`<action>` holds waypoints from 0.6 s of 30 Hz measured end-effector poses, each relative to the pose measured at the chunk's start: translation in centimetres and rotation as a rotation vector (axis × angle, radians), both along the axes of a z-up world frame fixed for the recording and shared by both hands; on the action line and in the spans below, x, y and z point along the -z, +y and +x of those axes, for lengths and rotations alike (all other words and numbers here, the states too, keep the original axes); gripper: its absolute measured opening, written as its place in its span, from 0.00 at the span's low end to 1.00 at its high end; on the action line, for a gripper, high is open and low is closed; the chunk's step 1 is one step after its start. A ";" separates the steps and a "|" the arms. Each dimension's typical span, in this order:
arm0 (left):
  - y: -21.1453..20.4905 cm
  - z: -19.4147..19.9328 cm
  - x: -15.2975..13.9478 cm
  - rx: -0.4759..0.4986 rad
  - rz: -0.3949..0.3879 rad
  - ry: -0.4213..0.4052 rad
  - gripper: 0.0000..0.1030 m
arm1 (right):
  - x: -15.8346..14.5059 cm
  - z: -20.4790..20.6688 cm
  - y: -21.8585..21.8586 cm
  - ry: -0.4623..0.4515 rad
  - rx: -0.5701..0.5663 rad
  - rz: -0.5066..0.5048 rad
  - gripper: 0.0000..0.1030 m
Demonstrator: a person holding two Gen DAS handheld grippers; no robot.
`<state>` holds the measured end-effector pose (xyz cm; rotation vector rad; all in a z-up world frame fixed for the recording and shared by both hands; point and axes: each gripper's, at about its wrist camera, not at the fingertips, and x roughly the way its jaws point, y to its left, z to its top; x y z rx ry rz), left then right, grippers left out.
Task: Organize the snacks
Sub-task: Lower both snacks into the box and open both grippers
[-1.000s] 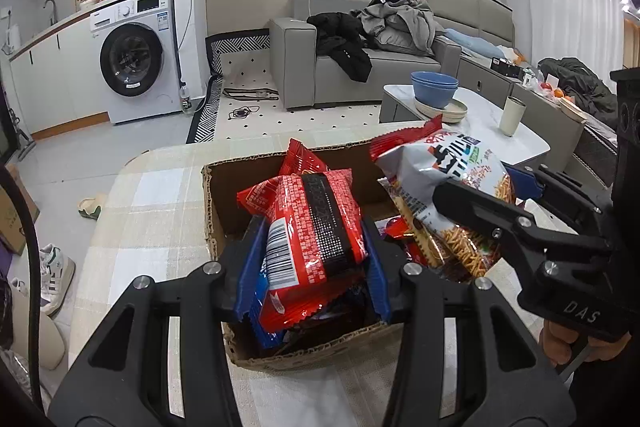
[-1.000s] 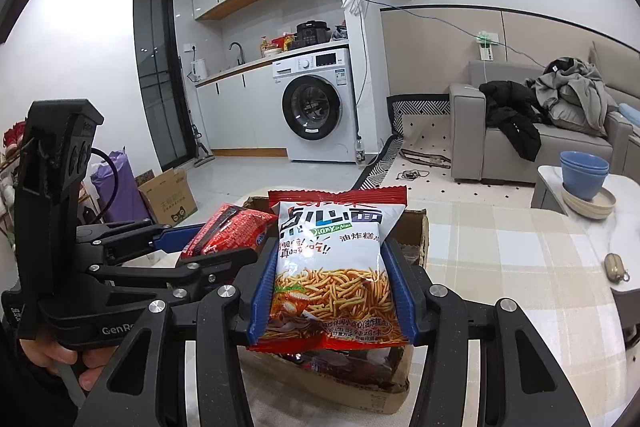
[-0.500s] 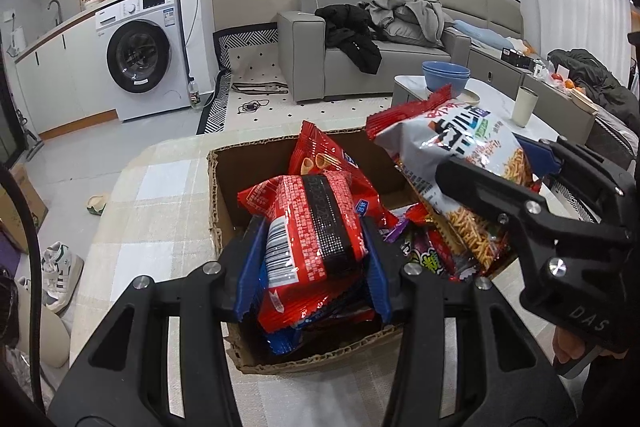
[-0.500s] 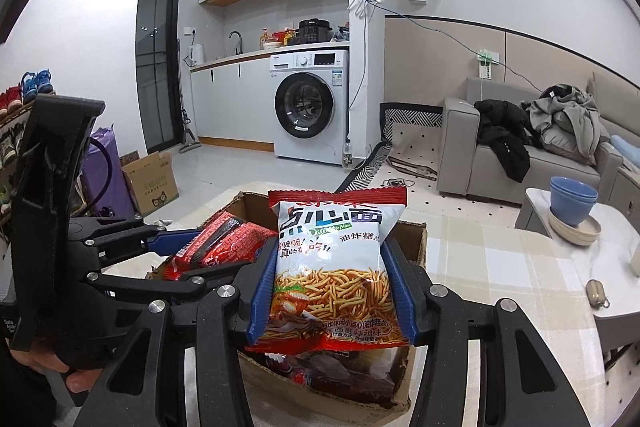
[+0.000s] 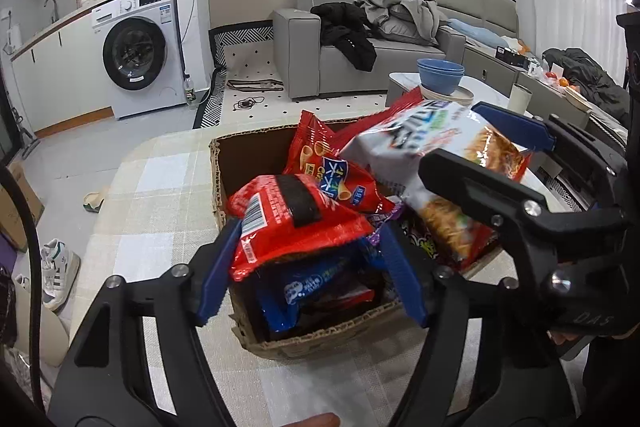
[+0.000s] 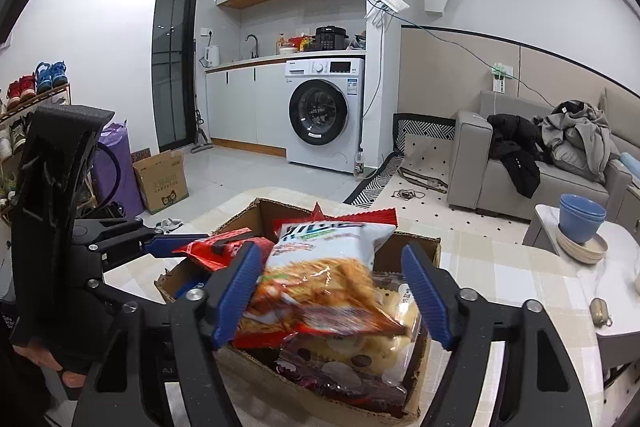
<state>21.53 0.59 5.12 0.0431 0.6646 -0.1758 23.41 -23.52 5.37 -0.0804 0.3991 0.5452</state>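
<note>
Both tongs opening, packets loose between them; box (image 5: 320,337) contents half hidden

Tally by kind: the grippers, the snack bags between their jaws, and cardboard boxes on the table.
Grippers, jaws opening: 2, left gripper and right gripper
Snack bags between the jaws: 2, red bag and white bag
Cardboard box: 1
Total: 5

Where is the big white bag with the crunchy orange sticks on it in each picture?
Left wrist view: the white snack bag sits right of centre, above the cardboard box, between the right gripper's opening jaws.
Right wrist view: the bag fills the lower centre, between the blue pads, blurred.
Shared landmark: the washing machine, also behind the box in the right wrist view.
</note>
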 end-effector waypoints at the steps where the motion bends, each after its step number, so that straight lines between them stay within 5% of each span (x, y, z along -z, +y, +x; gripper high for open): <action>1: 0.0 -0.3 0.0 0.004 0.000 -0.005 0.72 | -0.1 -0.1 -0.2 -0.002 0.000 0.003 0.80; 8: -0.8 -1.9 -0.8 -0.015 0.016 -0.022 0.80 | -0.4 -1.2 -1.9 0.002 0.003 0.024 0.97; 10: -0.7 -2.5 -1.1 -0.014 0.002 -0.029 0.83 | -0.4 -1.5 -2.5 0.011 0.001 0.045 0.99; 13: -0.5 -3.5 -1.4 -0.032 -0.005 -0.049 0.98 | -0.4 -2.0 -3.1 0.017 -0.001 0.061 0.99; 18: -0.2 -4.9 -1.9 -0.030 -0.019 -0.071 0.99 | -0.4 -2.8 -4.2 0.014 0.021 0.096 0.99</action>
